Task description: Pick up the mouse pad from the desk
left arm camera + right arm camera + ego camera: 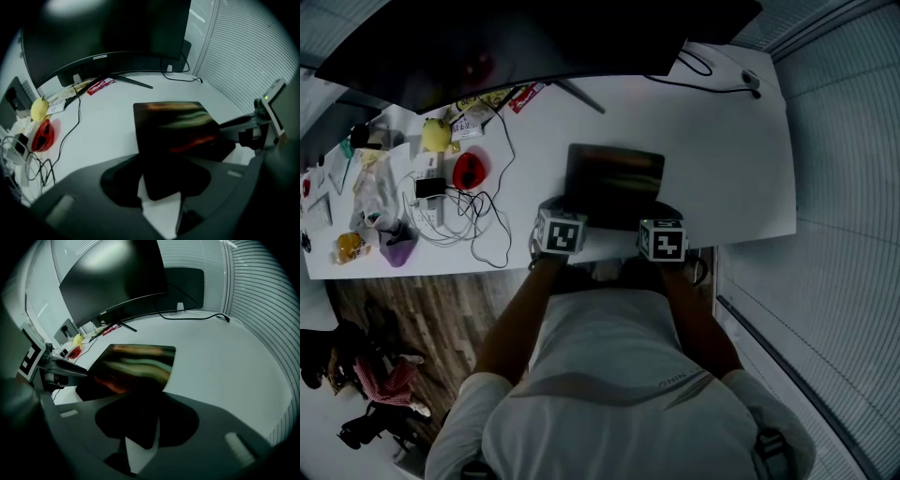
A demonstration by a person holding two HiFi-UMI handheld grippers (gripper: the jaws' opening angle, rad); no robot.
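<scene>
Dark mouse pad [614, 183] streaked green and orange on white desk [712, 141]

The desk [722, 159] right of the mouse pad [614, 183] is open to the edge. The left side is obstructed by tangled cables [478, 211]. Rear approach is limited by the overhanging monitor [534, 37] and its stand leg [581, 97]; a black cable [712, 80] crosses the far right corner.

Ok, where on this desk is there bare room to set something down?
The widest bare patch lies right of the mouse pad, out to the right edge of the desk, with only a black cable at the far corner. A narrower strip lies between pad and monitor stand. The left end is crowded with tangled cables.
</scene>
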